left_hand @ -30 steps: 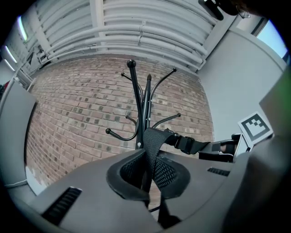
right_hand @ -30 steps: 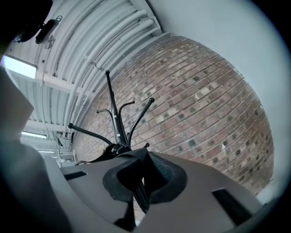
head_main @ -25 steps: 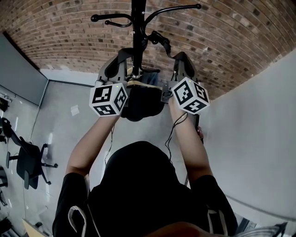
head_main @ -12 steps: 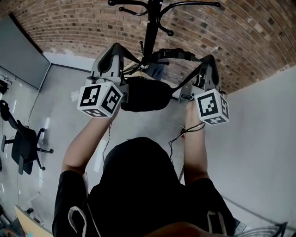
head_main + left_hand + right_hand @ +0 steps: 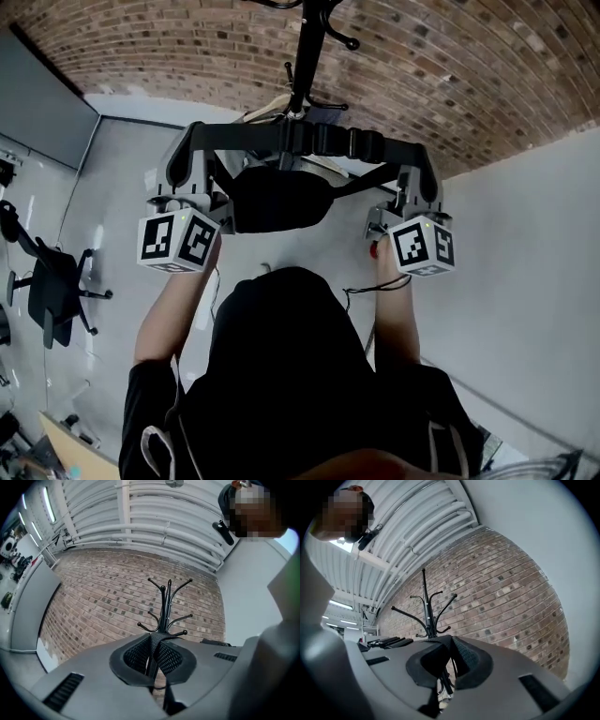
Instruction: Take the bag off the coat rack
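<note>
A black bag point(image 5: 279, 199) hangs by its black strap point(image 5: 319, 141), which runs straight across between my two grippers in the head view. My left gripper point(image 5: 190, 141) is shut on the strap's left end. My right gripper point(image 5: 421, 157) is shut on its right end. The black coat rack point(image 5: 307, 58) stands just beyond, and the strap is off its hooks, in front of the pole. In the left gripper view the strap point(image 5: 155, 645) is pinched between the pads, with the rack point(image 5: 166, 606) ahead. The right gripper view shows the same pinch on the strap point(image 5: 449, 649), rack point(image 5: 427, 607) behind.
A brick wall point(image 5: 450, 66) stands behind the rack. A white wall point(image 5: 525, 281) closes the right side and a grey panel point(image 5: 37, 103) the left. An office chair point(image 5: 52, 302) stands at the left on the grey floor. Something pale point(image 5: 267, 106) still hangs on the rack.
Both grippers came down and spread apart, drawing the strap off the rack's hook and pulling it straight. The bag moved with them toward the person.
</note>
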Motion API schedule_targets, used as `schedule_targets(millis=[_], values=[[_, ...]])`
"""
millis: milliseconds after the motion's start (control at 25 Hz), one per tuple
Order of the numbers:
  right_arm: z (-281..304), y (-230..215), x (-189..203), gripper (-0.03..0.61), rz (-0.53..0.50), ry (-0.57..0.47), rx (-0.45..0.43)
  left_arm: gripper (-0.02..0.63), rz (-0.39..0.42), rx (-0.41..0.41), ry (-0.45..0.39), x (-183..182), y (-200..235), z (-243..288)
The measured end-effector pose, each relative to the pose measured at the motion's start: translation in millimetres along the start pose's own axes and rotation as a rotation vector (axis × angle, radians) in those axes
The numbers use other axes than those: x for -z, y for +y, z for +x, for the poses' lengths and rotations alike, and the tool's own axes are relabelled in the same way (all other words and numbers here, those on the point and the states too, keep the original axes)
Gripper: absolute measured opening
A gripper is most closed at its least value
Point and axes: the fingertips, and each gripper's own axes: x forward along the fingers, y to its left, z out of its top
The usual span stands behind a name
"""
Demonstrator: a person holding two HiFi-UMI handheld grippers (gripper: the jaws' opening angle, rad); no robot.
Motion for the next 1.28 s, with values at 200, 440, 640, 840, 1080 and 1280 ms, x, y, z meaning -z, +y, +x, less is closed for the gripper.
schedule_targets(millis=[200, 440, 640, 840, 1080, 1280], values=[[-25.9, 1.0, 28.8, 0.021, -0.107, 0.06, -0.002, 0.021, 0.044, -0.034, 0.033, 22.0, 7.6, -22.3], [-42.5, 7.0, 47.0, 0.021, -0.2, 0.096, -0.003, 0.022, 0.079, -0.071, 0.057, 38.6, 17.2, -38.3], [-53.8, 16.1, 51.6, 0.021, -0.23, 0.096, 0.009, 0.021, 0.055, -0.091, 0.078, 44.5, 25.0, -52.2], [-65.5, 21.6, 40.9, 0.021, -0.23, 0.08, 0.03, 0.021, 0.038, -0.11, 0.075, 39.2, 20.3, -64.3], [-92.8, 15.8, 26.2, 0.021, -0.235, 0.074, 0.057, 0.021, 0.148, -0.077, 0.083, 29.9, -4.1, -80.5], [-113.2, 18.6, 13.5, 0.021, -0.235, 0.069, 0.046, 0.021, 0.1, -0.062, 0.083, 25.8, -15.7, -93.4]])
